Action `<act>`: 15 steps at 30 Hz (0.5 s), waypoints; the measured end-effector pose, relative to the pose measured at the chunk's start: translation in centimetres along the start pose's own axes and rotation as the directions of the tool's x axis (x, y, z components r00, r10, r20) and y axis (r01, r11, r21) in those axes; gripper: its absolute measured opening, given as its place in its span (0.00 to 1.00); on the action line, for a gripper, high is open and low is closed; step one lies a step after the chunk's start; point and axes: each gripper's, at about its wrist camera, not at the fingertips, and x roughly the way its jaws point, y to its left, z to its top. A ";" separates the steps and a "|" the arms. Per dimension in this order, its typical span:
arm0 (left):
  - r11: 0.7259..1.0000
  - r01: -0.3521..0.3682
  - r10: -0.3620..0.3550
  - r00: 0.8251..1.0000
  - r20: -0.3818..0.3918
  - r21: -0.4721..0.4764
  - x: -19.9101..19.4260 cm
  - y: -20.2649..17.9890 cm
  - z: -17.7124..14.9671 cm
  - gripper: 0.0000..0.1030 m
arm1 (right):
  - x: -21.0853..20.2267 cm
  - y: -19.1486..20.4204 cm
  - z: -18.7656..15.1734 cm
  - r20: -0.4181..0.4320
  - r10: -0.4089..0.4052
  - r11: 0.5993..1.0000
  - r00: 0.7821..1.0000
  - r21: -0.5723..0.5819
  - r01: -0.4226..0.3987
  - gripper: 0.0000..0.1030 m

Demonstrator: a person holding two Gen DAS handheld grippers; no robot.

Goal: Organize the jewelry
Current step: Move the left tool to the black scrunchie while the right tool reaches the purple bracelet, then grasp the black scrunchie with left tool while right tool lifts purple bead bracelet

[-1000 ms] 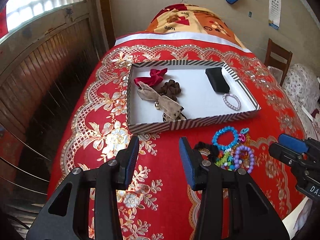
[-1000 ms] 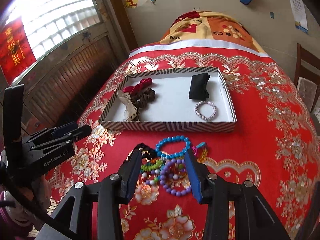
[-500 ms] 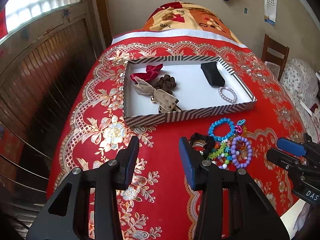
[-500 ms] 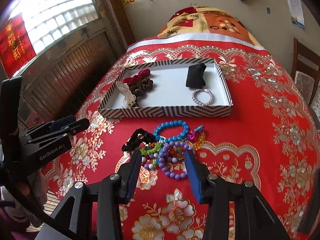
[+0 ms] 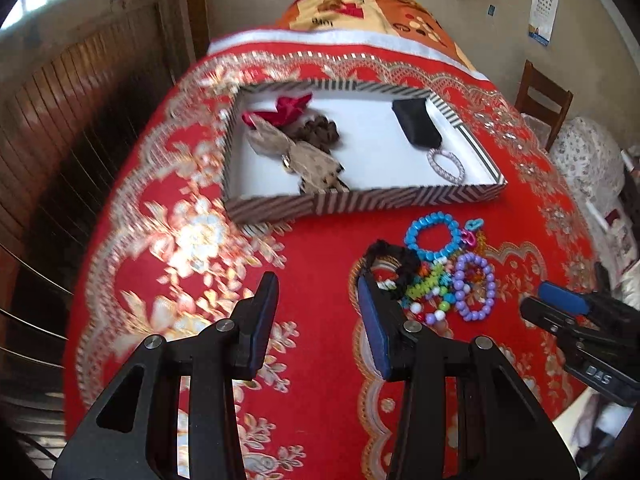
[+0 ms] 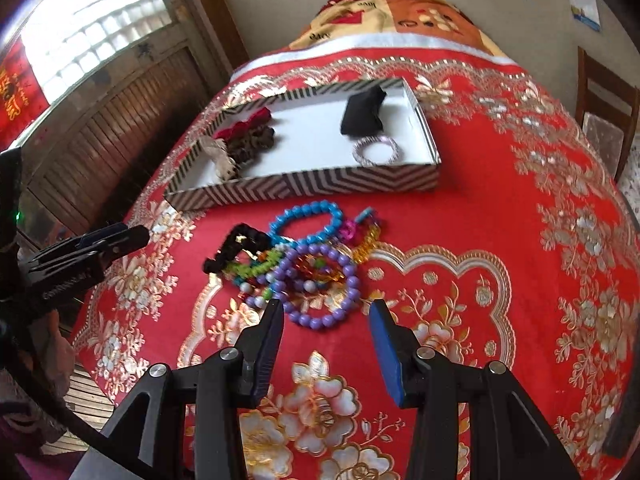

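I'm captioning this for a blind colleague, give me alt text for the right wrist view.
The right gripper, its fingers open and empty, hovers just short of a tangled pile of bright beaded bracelets on a red floral tablecloth. Beyond the pile sits a shallow zigzag-striped box holding hair scrunchies, a black pouch and a pale beaded bracelet.

— lettering noted? the word "love" is read on the patterned blanket (image 6: 400,12) at the far end of the bed, printed upside down; it is seen again in the left wrist view.
— markings on the tools? "das" is read in white on the body of the right gripper (image 5: 560,304). a white label is carried on the left gripper (image 6: 120,236), too blurred to be made out.
— the wall? a chart (image 5: 543,0) with rows of symbols is hung there; nothing legible. gold characters on the red banner (image 6: 14,88) are not resolved.
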 end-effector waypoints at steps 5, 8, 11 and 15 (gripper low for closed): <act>0.992 0.119 -0.122 0.989 -0.079 -0.033 1.8 -0.2 -0.1 0.39 | 1.8 -0.4 0.4 -0.003 -0.016 1.000 1.000 -0.025 0.016 0.36; 0.989 0.140 -0.145 0.983 -0.112 -0.049 3.1 -0.3 0.4 0.39 | 3.0 -0.7 0.7 -0.020 -0.020 0.999 1.000 -0.034 0.019 0.33; 0.989 0.139 -0.143 0.980 -0.136 -0.039 4.2 -0.5 1.0 0.39 | 3.8 -0.8 0.9 -0.029 -0.022 0.999 0.999 -0.048 0.021 0.32; 0.988 0.154 -0.152 0.971 -0.182 -0.008 6.0 -1.1 1.9 0.39 | 4.4 -0.8 1.1 -0.033 -0.022 0.997 0.999 -0.074 0.020 0.31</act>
